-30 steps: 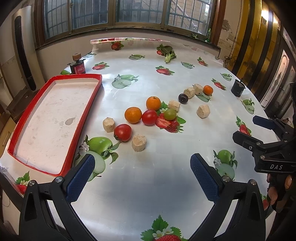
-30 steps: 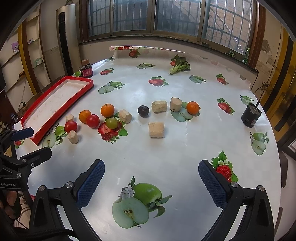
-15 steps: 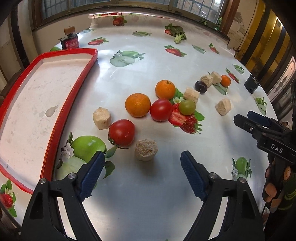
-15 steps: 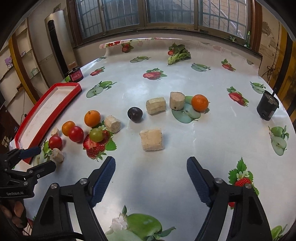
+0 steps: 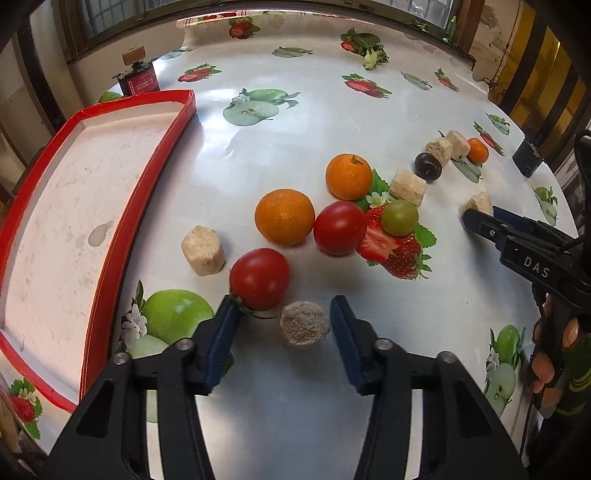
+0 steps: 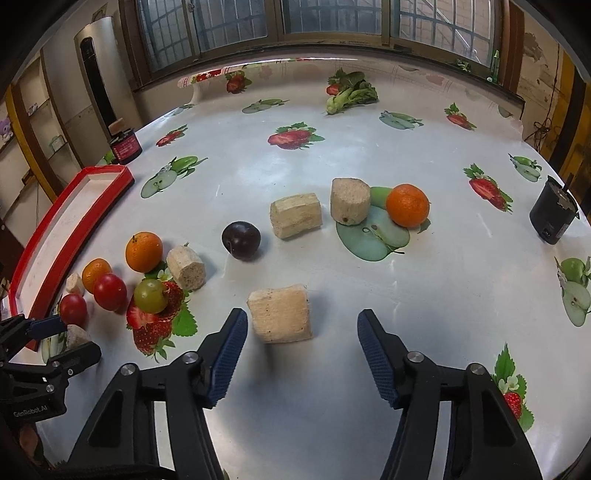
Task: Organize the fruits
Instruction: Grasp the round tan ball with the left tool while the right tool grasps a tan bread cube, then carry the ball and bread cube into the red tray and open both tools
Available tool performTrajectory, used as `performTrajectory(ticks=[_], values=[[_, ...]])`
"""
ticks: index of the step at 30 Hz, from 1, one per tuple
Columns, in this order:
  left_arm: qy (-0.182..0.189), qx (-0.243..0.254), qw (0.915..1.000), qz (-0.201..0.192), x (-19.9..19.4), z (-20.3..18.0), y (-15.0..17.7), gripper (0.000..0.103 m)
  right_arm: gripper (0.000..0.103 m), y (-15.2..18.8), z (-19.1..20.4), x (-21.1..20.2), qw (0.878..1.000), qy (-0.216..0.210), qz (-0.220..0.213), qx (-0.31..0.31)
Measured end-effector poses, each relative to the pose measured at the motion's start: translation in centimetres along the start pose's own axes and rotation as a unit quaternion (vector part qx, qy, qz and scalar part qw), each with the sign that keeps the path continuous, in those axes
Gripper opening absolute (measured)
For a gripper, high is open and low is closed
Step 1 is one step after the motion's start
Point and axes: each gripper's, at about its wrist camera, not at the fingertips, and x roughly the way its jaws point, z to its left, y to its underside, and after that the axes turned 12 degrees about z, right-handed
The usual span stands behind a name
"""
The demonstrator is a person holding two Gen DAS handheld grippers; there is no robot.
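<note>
Both grippers' jaws are closing, still apart, over a fruit-print tablecloth [image 6: 295, 158] below barred windows [image 6: 258, 22].

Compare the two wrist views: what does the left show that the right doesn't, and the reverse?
Left only: the left gripper's closing jaws around a tan chunk, pads not yet touching.

Right only: the right gripper's closing jaws around a tan block, still clear of it; a tall grey appliance.

Both: red tray, plum, green grape, tomatoes, oranges.
</note>
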Motion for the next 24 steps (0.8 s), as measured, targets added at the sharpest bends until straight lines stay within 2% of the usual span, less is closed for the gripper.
performTrajectory(ticks=[1,2,3,12,24], values=[[0.009,0.000,1.0000,0.000,-0.1,0.1,0.0,0.028,0.051,0.0,-0.1,0.3,1.000,-0.003,0.003,0.001],[0.026,-0.001,0.9997,0.003,-0.2,0.3,0.1,0.022,0.041,0.0,-0.1,0.5,1.000,-0.003,0.002,0.002],[0.034,0.000,0.9994,0.004,-0.3,0.4,0.2,0.022,0.032,0.1,-0.1,0.4,1.000,0.003,-0.004,0.000],[0.065,0.017,0.9976,-0.015,-1.9,0.7,1.8,0.022,0.031,1.8,0.3,-1.4,1.000,-0.017,-0.003,0.006],[0.088,0.010,0.9948,-0.050,-5.0,4.1,3.3,0.022,0.031,3.5,4.8,-4.9,0.998,-0.052,-0.018,-0.020]])
